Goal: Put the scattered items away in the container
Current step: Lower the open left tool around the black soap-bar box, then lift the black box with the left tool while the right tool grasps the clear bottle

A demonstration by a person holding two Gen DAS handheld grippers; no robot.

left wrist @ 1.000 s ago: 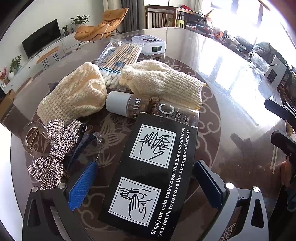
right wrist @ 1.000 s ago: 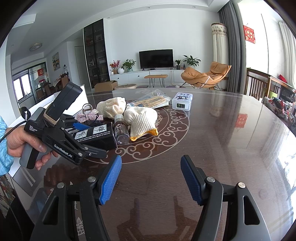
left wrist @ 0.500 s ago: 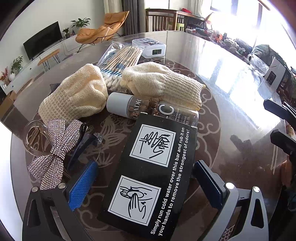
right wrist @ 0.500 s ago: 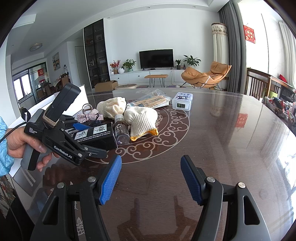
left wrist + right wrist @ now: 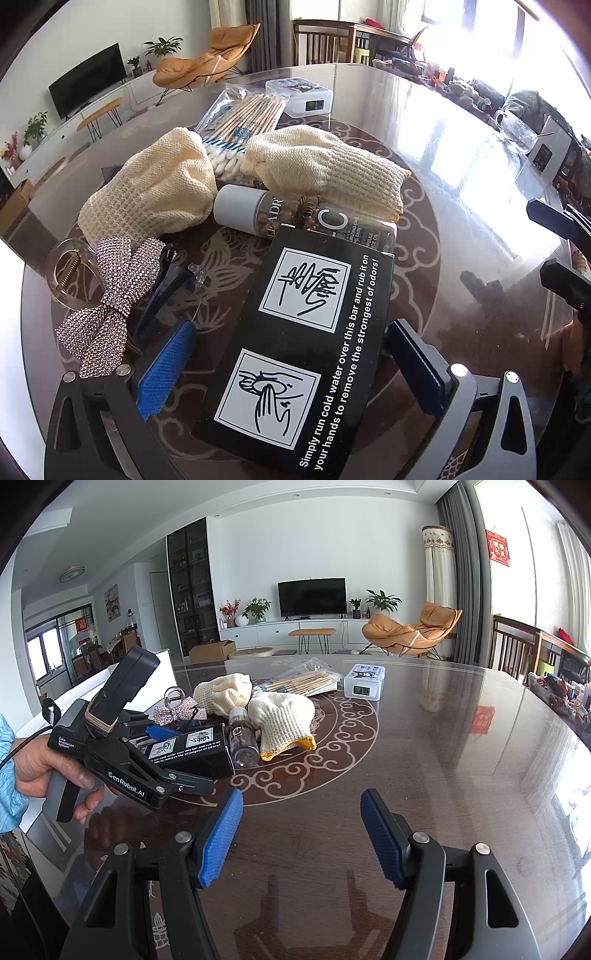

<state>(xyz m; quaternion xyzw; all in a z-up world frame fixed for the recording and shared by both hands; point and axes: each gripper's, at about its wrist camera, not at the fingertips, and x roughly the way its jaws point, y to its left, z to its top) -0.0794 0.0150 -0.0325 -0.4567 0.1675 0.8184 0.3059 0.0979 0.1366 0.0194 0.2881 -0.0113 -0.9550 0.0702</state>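
A black box (image 5: 306,350) with white hand-washing pictures lies flat on the round table. My left gripper (image 5: 291,369) is open and straddles its near end, with a gap showing beside the left pad (image 5: 166,369). Behind the box lie a brown bottle (image 5: 258,214), two cream knit gloves (image 5: 147,195) (image 5: 325,166), a bag of cotton swabs (image 5: 240,122) and a rhinestone bow clip (image 5: 107,295). My right gripper (image 5: 299,834) is open over bare table, nearer than the pile, holding nothing.
A clear hair claw (image 5: 70,273) and a dark clip (image 5: 166,291) lie by the bow. A small clear box with a clock (image 5: 364,683) stands behind the pile. A white flat-sided object (image 5: 162,668) is at the table's left edge. A hand (image 5: 55,775) holds the left gripper.
The left gripper has shifted very slightly over the black box, still open around it. The right gripper has not moved.
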